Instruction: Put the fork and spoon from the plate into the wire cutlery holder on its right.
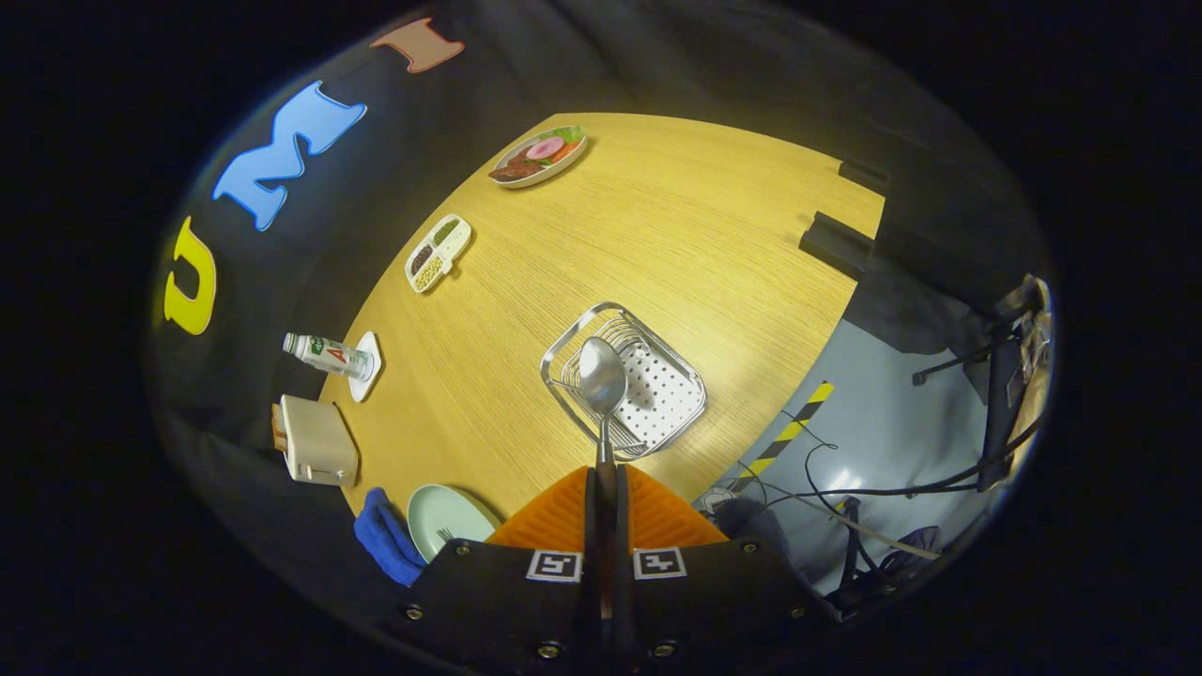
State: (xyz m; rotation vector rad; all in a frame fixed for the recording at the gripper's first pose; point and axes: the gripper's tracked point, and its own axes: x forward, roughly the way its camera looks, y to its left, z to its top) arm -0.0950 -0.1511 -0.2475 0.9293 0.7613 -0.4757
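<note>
My gripper (pixel 606 488) is shut on the handle of a metal spoon (pixel 602 380), whose bowl points away from the fingers. Under the spoon's bowl, on the wooden table (pixel 657 235), sits the wire cutlery holder (pixel 624 380) with a white perforated base; the bowl hovers over its left part. Left of the fingers lies the pale green plate (pixel 449 518), where the tines of a fork (pixel 444 535) peek out at its near edge. The rest of the fork is hidden behind the gripper body.
A blue cloth (pixel 385 540) lies beside the plate. A toaster (pixel 317 441), a bottle (pixel 327 355) on a white coaster, a divided snack tray (pixel 437 253) and a plate of food (pixel 538 157) line the table's left edge. Cables and striped floor tape (pixel 789 434) lie beyond the right edge.
</note>
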